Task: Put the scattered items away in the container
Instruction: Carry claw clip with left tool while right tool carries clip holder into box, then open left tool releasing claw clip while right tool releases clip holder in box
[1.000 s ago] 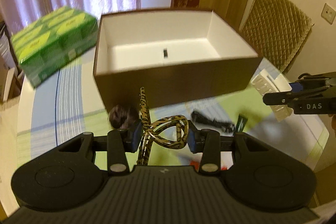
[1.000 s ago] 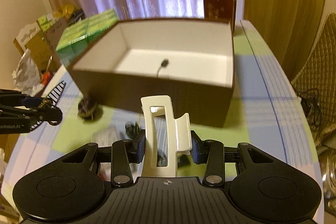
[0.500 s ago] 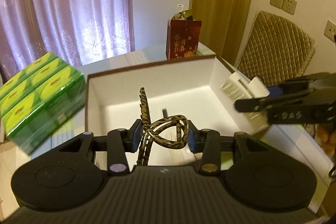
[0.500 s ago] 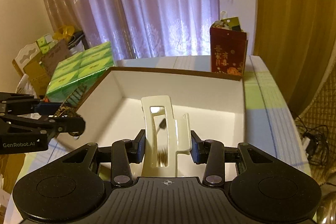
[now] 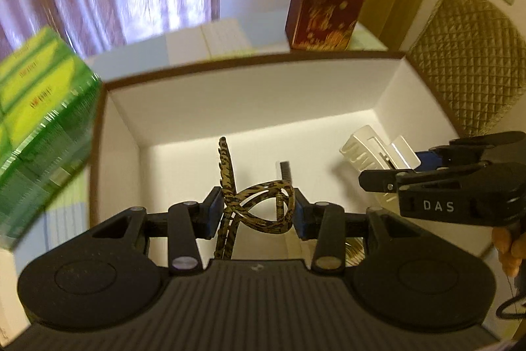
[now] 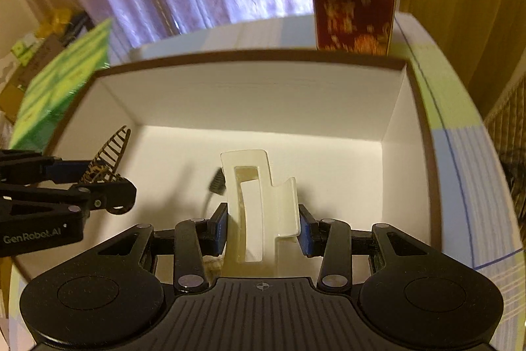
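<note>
The left gripper (image 5: pixel 255 213) is clamped on a leopard-print hair clip (image 5: pixel 253 203), low centre of its view, and the right gripper (image 6: pixel 262 227) is clamped on a cream claw clip (image 6: pixel 259 203). Both hang above the white floor of the open brown box (image 6: pixel 250 94), apparently so each clip falls inside on release. A small dark item (image 6: pixel 217 181) already lies there.

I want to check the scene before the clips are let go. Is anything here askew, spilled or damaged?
Nothing stands out. The left gripper holds the leopard-print hair clip and the right gripper holds the white hair clip, both over the open box. One small dark item lies on its floor; it is too blurred to identify.
</note>
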